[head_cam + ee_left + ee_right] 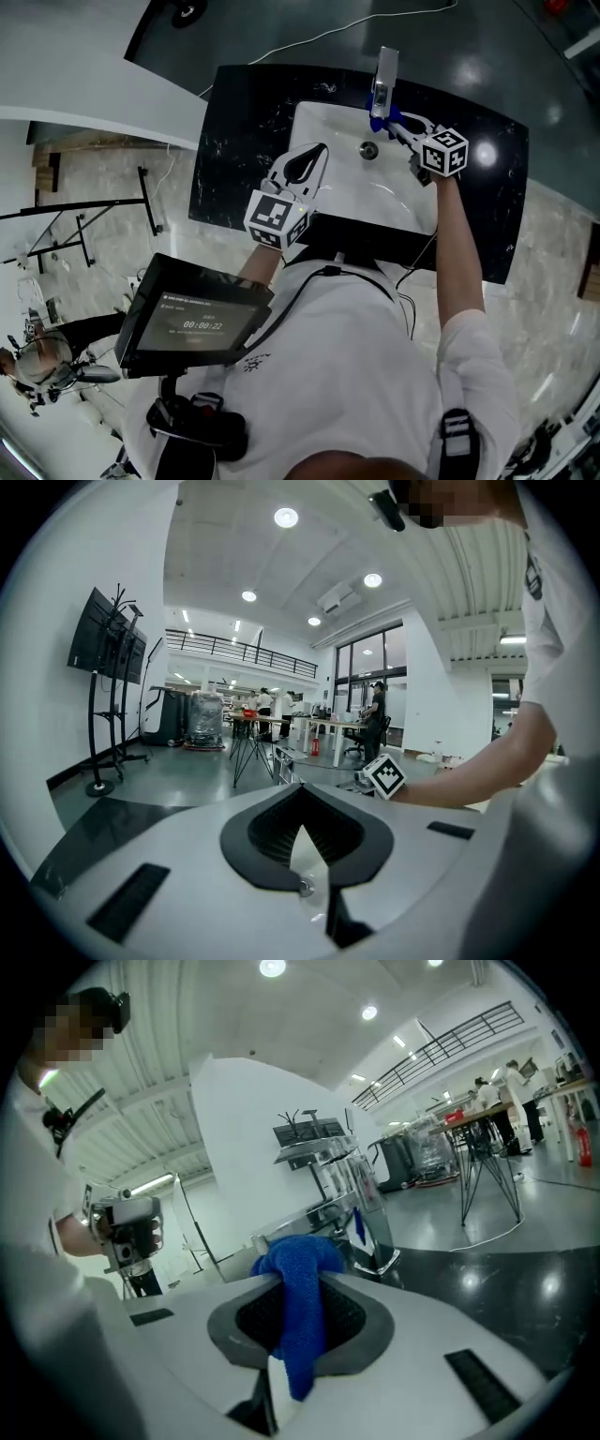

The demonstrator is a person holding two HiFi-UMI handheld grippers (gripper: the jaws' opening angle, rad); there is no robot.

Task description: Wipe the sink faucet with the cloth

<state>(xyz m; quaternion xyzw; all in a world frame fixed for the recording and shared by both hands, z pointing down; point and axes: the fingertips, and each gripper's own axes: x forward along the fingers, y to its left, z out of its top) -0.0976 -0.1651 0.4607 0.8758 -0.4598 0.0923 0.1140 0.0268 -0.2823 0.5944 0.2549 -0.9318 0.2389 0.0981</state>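
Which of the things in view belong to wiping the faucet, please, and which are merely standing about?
In the job:
- faucet
- blue cloth, clamped in the right gripper
- white sink

Standing about:
- left gripper, holding nothing
- screen at the person's waist
- white cable on the floor
- monitor stand in the hall

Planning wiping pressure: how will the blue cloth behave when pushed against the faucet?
Likely floppy: the blue cloth droops from the right gripper's jaws, so it should wrap the faucet. Its nubby weave probably drags rather than slips.
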